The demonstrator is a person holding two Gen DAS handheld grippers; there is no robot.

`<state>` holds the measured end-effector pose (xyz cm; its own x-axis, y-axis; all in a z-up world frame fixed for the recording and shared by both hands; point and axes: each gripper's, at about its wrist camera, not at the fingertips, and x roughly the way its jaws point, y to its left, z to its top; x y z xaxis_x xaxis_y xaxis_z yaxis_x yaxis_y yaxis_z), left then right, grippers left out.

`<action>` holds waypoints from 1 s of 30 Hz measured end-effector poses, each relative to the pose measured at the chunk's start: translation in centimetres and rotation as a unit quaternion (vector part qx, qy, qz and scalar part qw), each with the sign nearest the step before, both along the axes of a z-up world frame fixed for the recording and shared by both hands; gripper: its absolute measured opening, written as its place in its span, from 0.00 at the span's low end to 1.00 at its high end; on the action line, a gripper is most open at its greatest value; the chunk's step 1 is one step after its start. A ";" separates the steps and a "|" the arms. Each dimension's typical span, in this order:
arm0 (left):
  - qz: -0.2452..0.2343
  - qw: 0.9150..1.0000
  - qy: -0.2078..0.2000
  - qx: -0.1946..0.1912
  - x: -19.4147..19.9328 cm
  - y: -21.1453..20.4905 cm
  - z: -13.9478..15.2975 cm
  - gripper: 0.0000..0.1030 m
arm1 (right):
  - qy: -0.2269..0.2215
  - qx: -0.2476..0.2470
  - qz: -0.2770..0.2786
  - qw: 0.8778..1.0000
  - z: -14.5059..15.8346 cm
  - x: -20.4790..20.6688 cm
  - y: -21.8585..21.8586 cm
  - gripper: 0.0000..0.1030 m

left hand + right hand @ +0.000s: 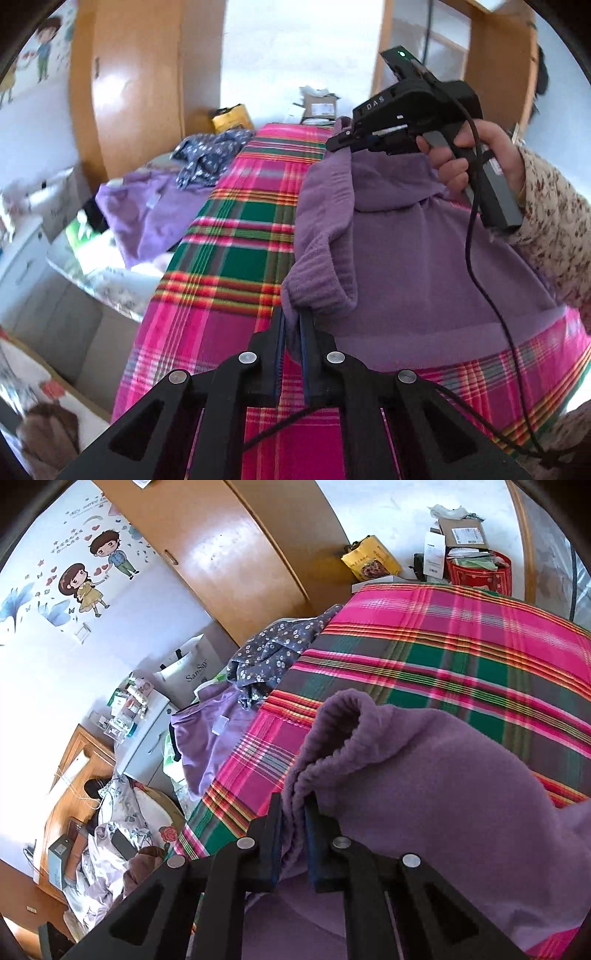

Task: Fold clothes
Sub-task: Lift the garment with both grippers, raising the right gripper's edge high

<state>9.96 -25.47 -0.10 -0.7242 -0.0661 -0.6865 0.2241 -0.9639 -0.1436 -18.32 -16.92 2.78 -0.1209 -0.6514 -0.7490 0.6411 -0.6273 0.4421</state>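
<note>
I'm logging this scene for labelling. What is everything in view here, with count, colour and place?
sweater: one, purple fleece, lifted above the bed, pinched by both grippers
blanket: one, pink and green plaid, spread over the bed
purple garment: one, lilac, lying left of the blanket
floral garment: one, dark blue with small white flowers, crumpled at the far left of the bed
yellow bag: one, beyond the bed's far end
red bag: one, beyond the far end
wardrobe: wooden, orange-brown, behind the bed
left gripper: black, shut on a cuff
right gripper: black, shut on the sweater
hand: one, holding the right gripper
</note>
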 end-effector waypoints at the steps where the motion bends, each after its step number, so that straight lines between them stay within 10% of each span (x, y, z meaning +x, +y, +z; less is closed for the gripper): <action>1: 0.008 1.000 0.000 0.005 0.1 -0.2 -0.1 0.07 | -0.001 0.001 0.001 1.000 -0.1 -0.1 -0.5 0.11; 23: 0.071 0.997 0.009 0.034 1.5 -2.8 0.5 0.05 | -0.005 0.034 0.044 0.998 -2.7 0.1 -8.4 0.12; 30: 0.079 0.996 0.015 0.034 1.5 -3.1 1.6 0.28 | -0.016 0.035 0.051 0.998 -3.3 -0.2 -9.0 0.22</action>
<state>11.41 -28.54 1.52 -0.7281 -0.1351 -0.6720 0.3675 -0.9045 -0.2163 -18.52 -25.87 -0.49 -0.0318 -0.6052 -0.7955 0.6895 -0.5894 0.4208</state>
